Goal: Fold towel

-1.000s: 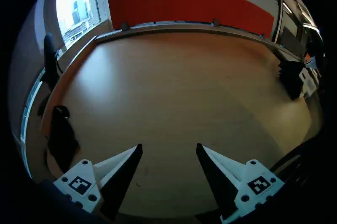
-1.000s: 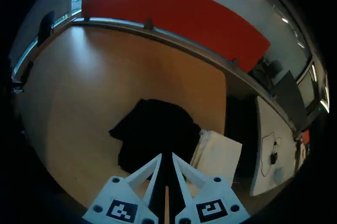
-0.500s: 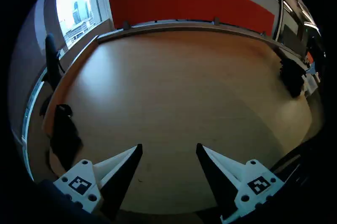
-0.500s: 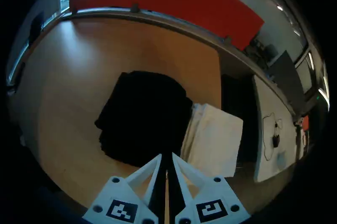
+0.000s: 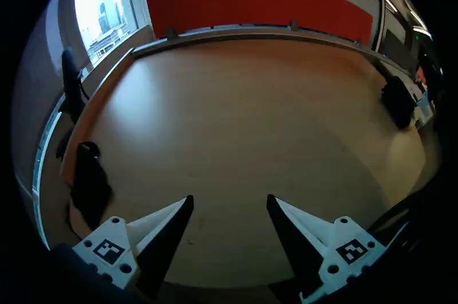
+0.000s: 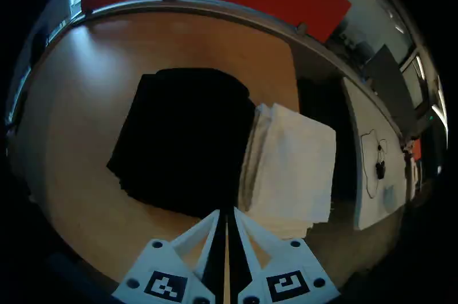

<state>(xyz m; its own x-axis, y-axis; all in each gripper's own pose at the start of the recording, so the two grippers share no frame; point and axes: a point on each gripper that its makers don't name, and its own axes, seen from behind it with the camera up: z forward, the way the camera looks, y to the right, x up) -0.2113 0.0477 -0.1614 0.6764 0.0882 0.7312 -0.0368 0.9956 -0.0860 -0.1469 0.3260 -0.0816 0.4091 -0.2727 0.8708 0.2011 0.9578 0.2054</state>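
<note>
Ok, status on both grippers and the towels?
Left gripper open over the table. Right gripper shut, empty, above black towel beside white towel stack. Nothing blocking.

Your desk (image 5: 240, 121) was a wide top of pale brown wood, with a raised rail (image 5: 229, 34) along its far edge. In the left gripper view most of the top lay bare. A dark heap (image 5: 399, 102) sat near the right edge, too small to make out. In the right gripper view the desk carried a flat, folded stack of black towels (image 6: 183, 132). A stack of white towels (image 6: 295, 169) lay just to its right, and the two touched along one side. The white stack lay at the desk's right edge; you could not tell whether it overhung.
</note>
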